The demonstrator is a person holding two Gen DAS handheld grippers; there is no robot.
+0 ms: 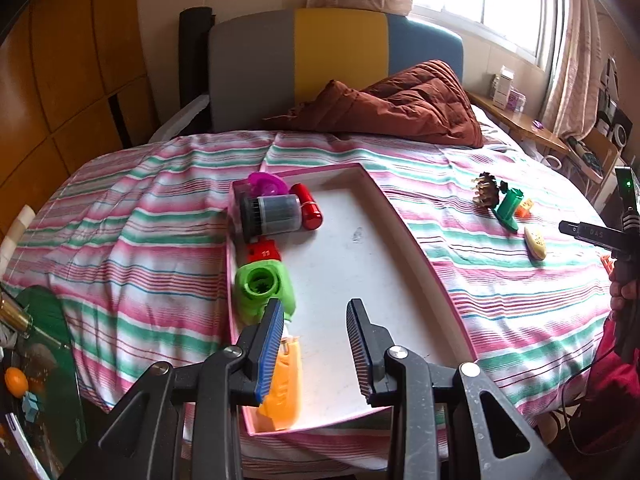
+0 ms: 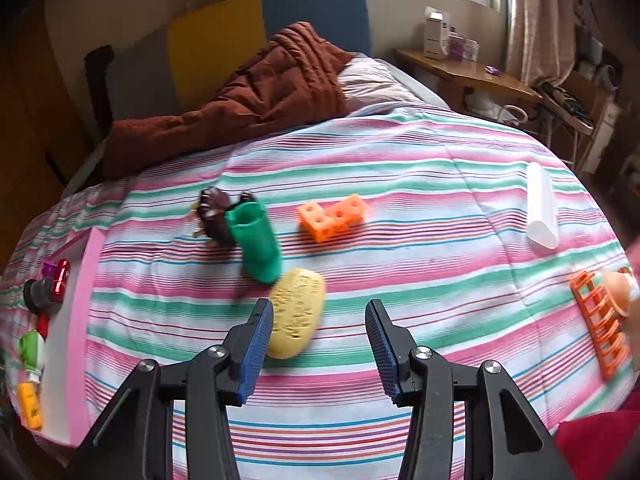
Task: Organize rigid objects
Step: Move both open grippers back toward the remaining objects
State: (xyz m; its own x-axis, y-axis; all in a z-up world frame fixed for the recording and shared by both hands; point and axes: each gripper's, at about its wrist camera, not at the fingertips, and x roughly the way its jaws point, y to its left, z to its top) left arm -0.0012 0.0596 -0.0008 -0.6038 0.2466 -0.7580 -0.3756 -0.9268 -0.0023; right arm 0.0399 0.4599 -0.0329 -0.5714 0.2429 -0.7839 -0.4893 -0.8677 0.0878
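A white tray with a pink rim [image 1: 404, 232] lies on the striped bed. Along its left side sit a purple piece [image 1: 266, 184], a red capsule [image 1: 308, 206], a grey cylinder [image 1: 272, 214], a green part [image 1: 262, 286] and an orange piece [image 1: 282, 380]. My left gripper [image 1: 315, 304] hovers over the tray's near end, jaws apart, nothing between them. My right gripper [image 2: 319, 304] hangs open over the bedspread. A yellow oval sponge-like piece [image 2: 296, 312] lies just beside its left finger, not between the pads. Behind it lie a green tube [image 2: 256, 240], a pine cone [image 2: 216, 212] and orange linked cubes [image 2: 334, 216].
A white tube [image 2: 542, 208] lies far right, and an orange ladder-shaped rack [image 2: 600, 320] with a peach ball [image 2: 618, 292] sits at the right edge. A brown quilt [image 1: 404, 104] is heaped at the headboard. A wooden side table [image 2: 468, 70] stands by the window.
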